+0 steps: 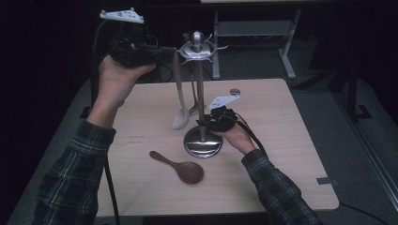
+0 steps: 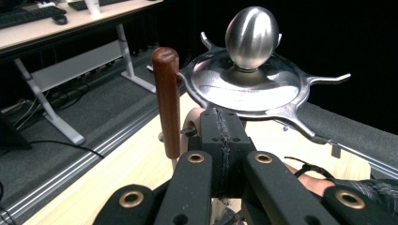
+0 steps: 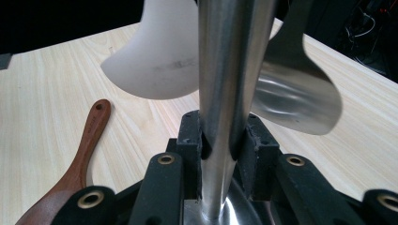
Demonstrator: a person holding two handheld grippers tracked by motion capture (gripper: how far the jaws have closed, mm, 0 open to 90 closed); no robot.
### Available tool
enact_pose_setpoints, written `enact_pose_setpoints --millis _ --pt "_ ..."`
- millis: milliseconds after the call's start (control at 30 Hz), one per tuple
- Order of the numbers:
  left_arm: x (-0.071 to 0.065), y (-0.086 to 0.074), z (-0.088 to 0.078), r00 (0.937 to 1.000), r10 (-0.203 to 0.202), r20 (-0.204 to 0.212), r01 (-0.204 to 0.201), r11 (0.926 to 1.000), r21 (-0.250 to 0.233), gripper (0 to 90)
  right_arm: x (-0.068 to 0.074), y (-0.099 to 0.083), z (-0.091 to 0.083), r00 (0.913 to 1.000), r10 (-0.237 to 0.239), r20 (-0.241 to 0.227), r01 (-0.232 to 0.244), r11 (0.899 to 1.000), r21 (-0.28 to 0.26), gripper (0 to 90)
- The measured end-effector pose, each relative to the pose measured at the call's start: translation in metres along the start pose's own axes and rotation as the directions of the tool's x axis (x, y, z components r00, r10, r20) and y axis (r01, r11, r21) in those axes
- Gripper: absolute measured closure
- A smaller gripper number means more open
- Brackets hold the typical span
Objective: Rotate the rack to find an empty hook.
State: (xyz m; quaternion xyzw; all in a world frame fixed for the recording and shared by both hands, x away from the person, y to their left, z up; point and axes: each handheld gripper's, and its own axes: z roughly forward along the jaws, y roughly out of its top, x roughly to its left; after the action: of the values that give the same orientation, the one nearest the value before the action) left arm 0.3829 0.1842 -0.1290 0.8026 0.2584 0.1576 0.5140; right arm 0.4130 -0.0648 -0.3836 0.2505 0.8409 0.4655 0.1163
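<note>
The right gripper [image 1: 212, 123] held the pole [image 3: 227, 84] of the metal utensil stand low down, just above its round base [image 1: 202, 144]; in the right gripper view both jaws pressed on the pole from two sides. Behind the pole hung a white spoon [image 3: 157, 56] and a metal utensil [image 3: 293, 93], both close to the pole. On the table [image 1: 281, 154], in front of the base and a little to the left, lay a dark wooden spoon [image 1: 180, 168] flat, apart from the stand.

The left gripper [image 1: 164, 54] was raised at the level of the top disc [image 2: 246, 86] of the stand, and its jaws were pressed together. In the left gripper view a pale handle seemed to sit just behind the closed tips, but I could not tell if it was pinched. Beside them a reddish wooden handle [image 2: 167, 101] hung from a hook of the disc, under the egg-shaped knob [image 2: 252, 35].
</note>
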Motion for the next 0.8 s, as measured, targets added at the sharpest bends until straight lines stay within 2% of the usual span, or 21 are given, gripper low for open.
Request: enact_pose_setpoints --millis 200,367,467,633,800 --pt "-0.005 -0.009 -0.009 0.9998 0.000 0.019 0.000 1.0000 0.001 90.0 0.000 0.000 0.000 1.0000 0.002 0.000 -0.002 1.000 0.001 71.5" --pt "-0.012 -0.025 -0.015 0.9996 -0.011 0.026 0.010 0.9997 0.020 90.0 0.000 -0.001 0.000 0.9999 0.014 -0.004 -0.014 1.000 -0.004 70.1" --pt "-0.015 -0.035 -0.017 0.9995 -0.017 0.026 0.017 0.9993 0.033 90.0 0.001 -0.001 -0.001 0.9996 0.024 -0.013 -0.024 1.000 -0.013 60.2" --pt "-0.019 -0.060 -0.019 0.9992 -0.035 0.020 0.034 0.9985 0.042 90.0 0.005 -0.004 -0.008 0.9991 0.041 -0.014 -0.041 0.999 -0.017 48.7" --pt "-0.021 -0.096 -0.016 0.9978 -0.066 0.003 0.066 0.9957 0.065 90.0 0.007 -0.011 -0.020 0.9986 0.047 -0.024 -0.047 0.999 -0.024 48.1"
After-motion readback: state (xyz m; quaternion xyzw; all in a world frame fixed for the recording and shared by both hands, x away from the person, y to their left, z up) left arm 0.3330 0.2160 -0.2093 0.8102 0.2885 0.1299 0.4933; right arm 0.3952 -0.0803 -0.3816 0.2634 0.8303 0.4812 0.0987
